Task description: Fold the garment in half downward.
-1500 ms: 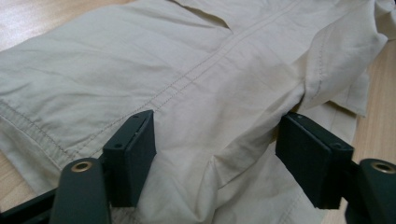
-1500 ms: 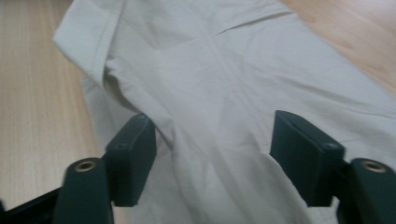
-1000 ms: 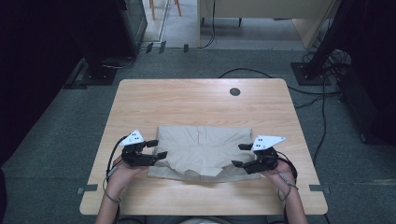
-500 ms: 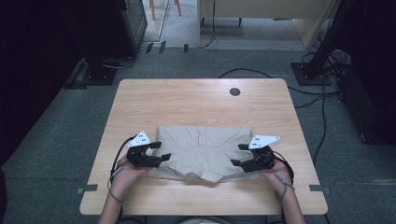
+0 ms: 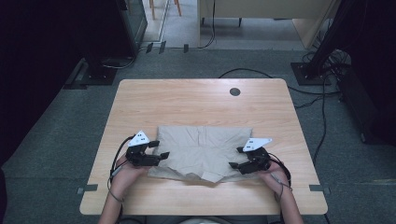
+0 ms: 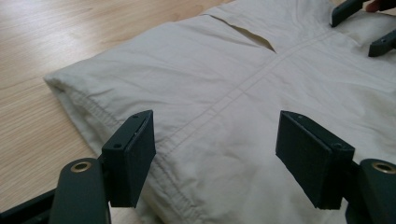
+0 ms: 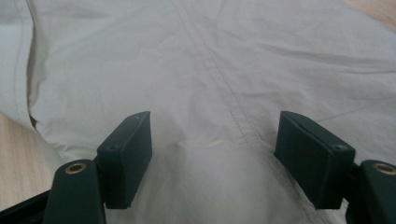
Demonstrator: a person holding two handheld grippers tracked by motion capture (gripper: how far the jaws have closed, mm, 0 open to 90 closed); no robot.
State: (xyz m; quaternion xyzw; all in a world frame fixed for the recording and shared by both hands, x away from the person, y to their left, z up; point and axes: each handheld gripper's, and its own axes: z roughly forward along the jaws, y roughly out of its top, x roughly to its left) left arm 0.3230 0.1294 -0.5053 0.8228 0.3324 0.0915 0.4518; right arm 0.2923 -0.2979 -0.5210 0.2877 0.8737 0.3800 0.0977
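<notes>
Item: one folded beige garment [image 5: 201, 149], lying flat on the near half of the table [image 5: 196, 100]; light, soft cotton, limp, likely to sag and unfold if lifted from one point; best pinched at the thick seamed edges on both sides; left gripper [image 5: 158, 150] and right gripper [image 5: 236, 157], two in all, jaws parted over the cloth, holding nothing.

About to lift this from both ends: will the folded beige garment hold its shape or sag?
Probably sag: the beige garment is thin, creased cloth with soft seams, so its middle should droop. Its stacked layers may slide apart. It looks light, and the wood table seems smooth, so pushing may bunch it.
</notes>
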